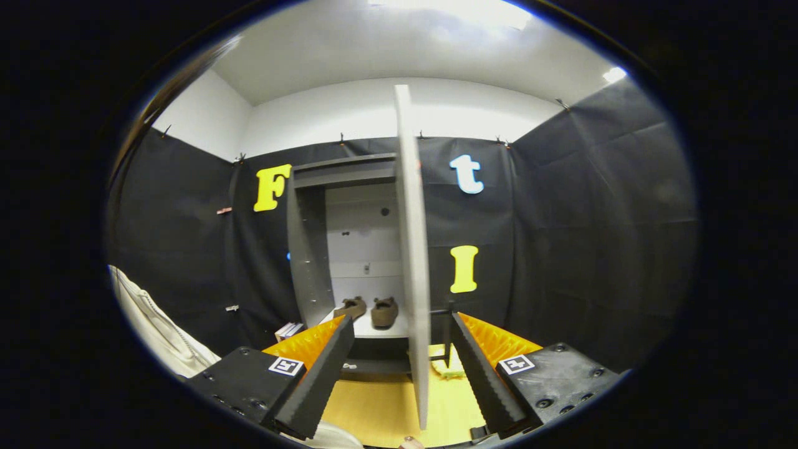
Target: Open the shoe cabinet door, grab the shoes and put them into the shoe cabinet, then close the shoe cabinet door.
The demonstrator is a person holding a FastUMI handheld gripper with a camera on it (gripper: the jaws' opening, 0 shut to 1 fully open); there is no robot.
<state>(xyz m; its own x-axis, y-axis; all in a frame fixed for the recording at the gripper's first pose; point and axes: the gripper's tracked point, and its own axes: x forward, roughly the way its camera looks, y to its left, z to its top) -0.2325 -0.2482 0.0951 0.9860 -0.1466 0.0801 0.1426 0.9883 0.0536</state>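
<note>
The grey shoe cabinet (308, 249) stands against the back wall with its door (413, 249) swung open, edge-on toward me. Two brown shoes (368, 310) sit side by side on the cabinet's bottom shelf (389, 328), beyond my fingers. My gripper (399, 340) is open, and the door's edge runs down between the two fingers, closer to the right one. Neither finger touches the door that I can see. Nothing is held.
A person's pale sleeve (156, 330) shows to the left of the fingers. A yellow-green cloth (450, 369) lies on the wooden floor (380, 405) by the door's foot. A small box (288, 330) sits left of the cabinet base.
</note>
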